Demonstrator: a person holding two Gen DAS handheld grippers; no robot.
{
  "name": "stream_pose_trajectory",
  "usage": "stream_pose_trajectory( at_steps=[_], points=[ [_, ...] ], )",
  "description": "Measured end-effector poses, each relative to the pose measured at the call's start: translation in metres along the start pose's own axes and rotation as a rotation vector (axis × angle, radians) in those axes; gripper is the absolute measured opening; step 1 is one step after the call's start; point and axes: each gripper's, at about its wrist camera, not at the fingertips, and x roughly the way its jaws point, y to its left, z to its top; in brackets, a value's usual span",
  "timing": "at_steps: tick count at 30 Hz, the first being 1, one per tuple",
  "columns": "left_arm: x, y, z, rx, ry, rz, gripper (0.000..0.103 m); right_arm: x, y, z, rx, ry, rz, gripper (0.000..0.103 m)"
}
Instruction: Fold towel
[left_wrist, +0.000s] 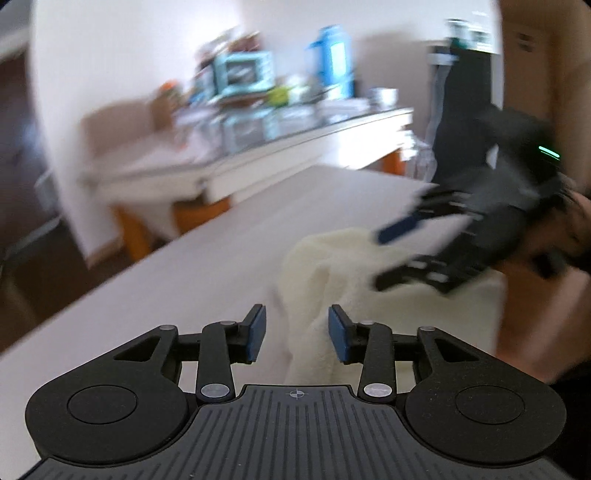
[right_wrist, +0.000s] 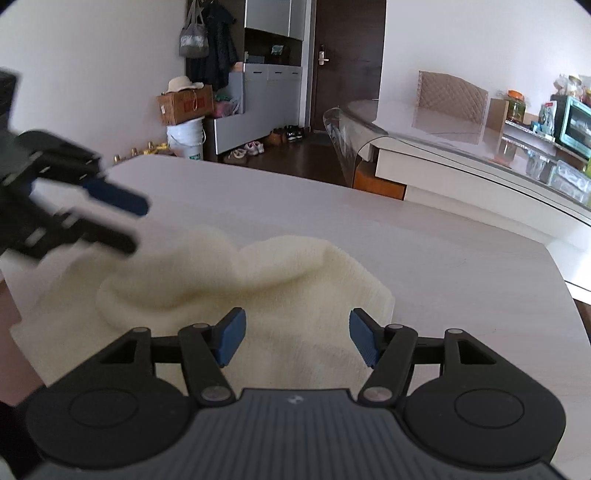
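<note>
Pale desk (right_wrist: 424, 236), wide and bare beyond the cloth, its near edge just behind it. Cream towel (right_wrist: 280, 280) lies rumpled on the desk, humped across the middle, directly ahead of both tongs; its long axis cannot be told. Right tongs (right_wrist: 297, 338) hover over its near part, jaws apart, empty. Left tongs (left_wrist: 297, 334) hover at its left side, jaws apart, empty.

No text can be read anywhere. The cardboard box (right_wrist: 185, 104) carries red print, too small to make out.
</note>
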Motion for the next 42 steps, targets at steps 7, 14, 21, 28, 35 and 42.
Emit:
stream_pose_trajectory(
  at_steps=[7,14,21,28,35,42],
  points=[
    [0.027,0.040,0.021,-0.115,0.036,0.018,0.040,-0.009,-0.001,-0.017,0.008,0.006,-0.008,0.069],
    [0.054,0.026,0.019,-0.067,0.149,-0.093,0.041,-0.020,-0.007,-0.024,-0.014,0.010,-0.065,0.079],
    [0.056,0.004,0.015,-0.017,0.172,-0.159,0.054,-0.022,-0.008,-0.026,-0.013,0.000,-0.080,0.082],
    [0.060,-0.017,0.009,0.113,0.208,-0.095,0.062,-0.022,-0.009,-0.027,-0.022,-0.007,-0.090,0.083],
    [0.063,-0.007,0.010,0.268,0.242,0.112,0.067,-0.022,-0.014,-0.029,-0.015,-0.007,-0.097,0.084],
    [0.077,0.033,0.012,0.306,0.246,0.336,0.066,-0.023,-0.015,-0.030,-0.001,-0.001,-0.115,0.087]
  ],
)
